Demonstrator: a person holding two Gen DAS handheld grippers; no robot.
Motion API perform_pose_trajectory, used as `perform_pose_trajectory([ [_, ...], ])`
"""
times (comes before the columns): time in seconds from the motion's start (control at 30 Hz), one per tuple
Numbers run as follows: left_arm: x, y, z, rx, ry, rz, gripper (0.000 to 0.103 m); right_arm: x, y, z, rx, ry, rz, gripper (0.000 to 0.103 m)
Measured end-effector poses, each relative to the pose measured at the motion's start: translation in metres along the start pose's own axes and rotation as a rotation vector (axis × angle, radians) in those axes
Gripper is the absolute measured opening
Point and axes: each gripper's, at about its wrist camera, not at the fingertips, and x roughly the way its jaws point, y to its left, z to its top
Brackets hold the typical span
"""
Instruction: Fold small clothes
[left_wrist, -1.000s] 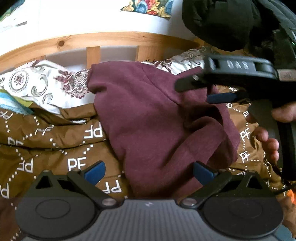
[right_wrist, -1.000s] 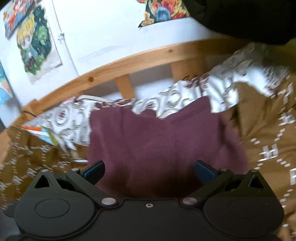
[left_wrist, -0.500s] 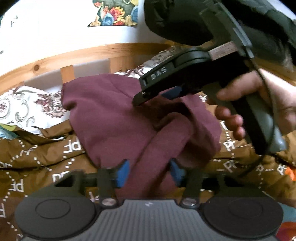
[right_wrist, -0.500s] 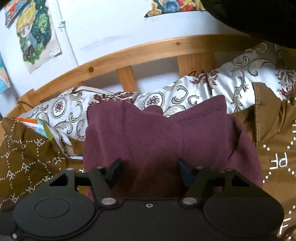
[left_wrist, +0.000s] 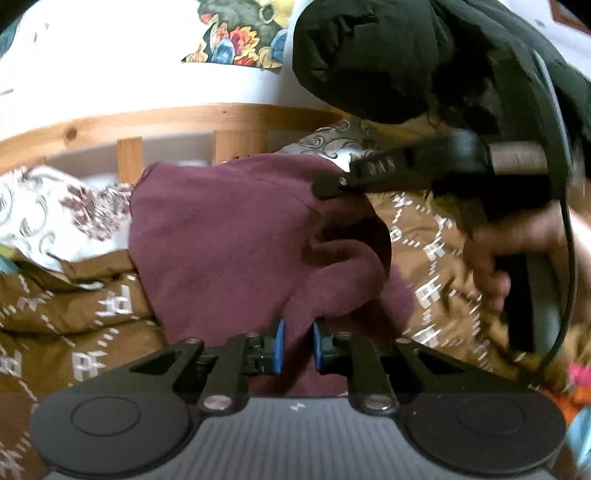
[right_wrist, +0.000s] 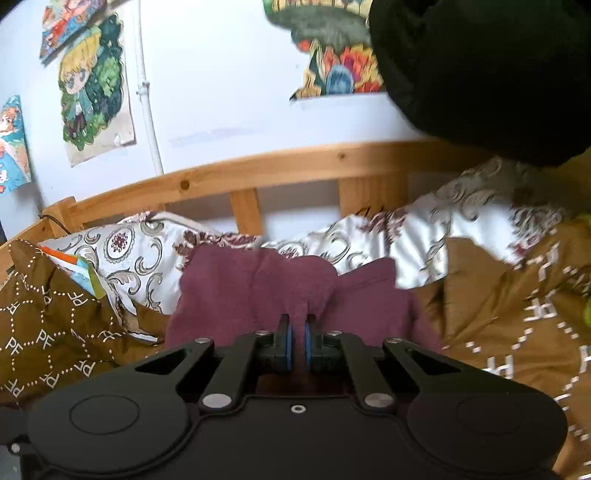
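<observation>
A: Fabric first: where is the maroon garment (left_wrist: 229, 236) found?
B: It is spread on the brown patterned bedspread (left_wrist: 74, 306), with its far edge laid against the white floral pillow (left_wrist: 55, 214) below the wooden bed rail (left_wrist: 177, 118).

A: How is the left hand-held gripper (left_wrist: 297, 345) seen?
B: Its blue pads (left_wrist: 279, 343) are being drawn together, and a bunched fold of the garment's near edge is caught between them, so the cloth is gripped.

A: And the right hand-held gripper (right_wrist: 297, 345)?
B: It is closed; a thin ridge of the same maroon cloth (right_wrist: 255, 291) is pinched between the pads (right_wrist: 288, 345). In the left wrist view its black body (left_wrist: 406, 170) is seen at the garment's right side, with the handle wrapped by a hand (left_wrist: 517, 251).

A: What is noted farther right?
B: A black sleeve (left_wrist: 388, 55) is seen above, and blurred bedspread (right_wrist: 517, 314) below.
</observation>
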Motion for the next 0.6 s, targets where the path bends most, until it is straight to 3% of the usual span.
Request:
perform_pose_trajectory([
  [0.1,0.004,-0.017,0.003,-0.006,-0.013,-0.012,0.017,-0.015,-0.017,-0.004,-0.005,-0.029,-0.037,0.006],
  [0.3,0.020,-0.033,-0.006,0.037,0.033,-0.021,0.017,-0.023,-0.054,-0.017,0.055,-0.012,-0.099,0.005],
  [0.6,0.023,-0.017,-0.009,-0.027,0.110,-0.071,0.023,-0.007,-0.064,-0.044,0.030,0.070,-0.145,0.005],
])
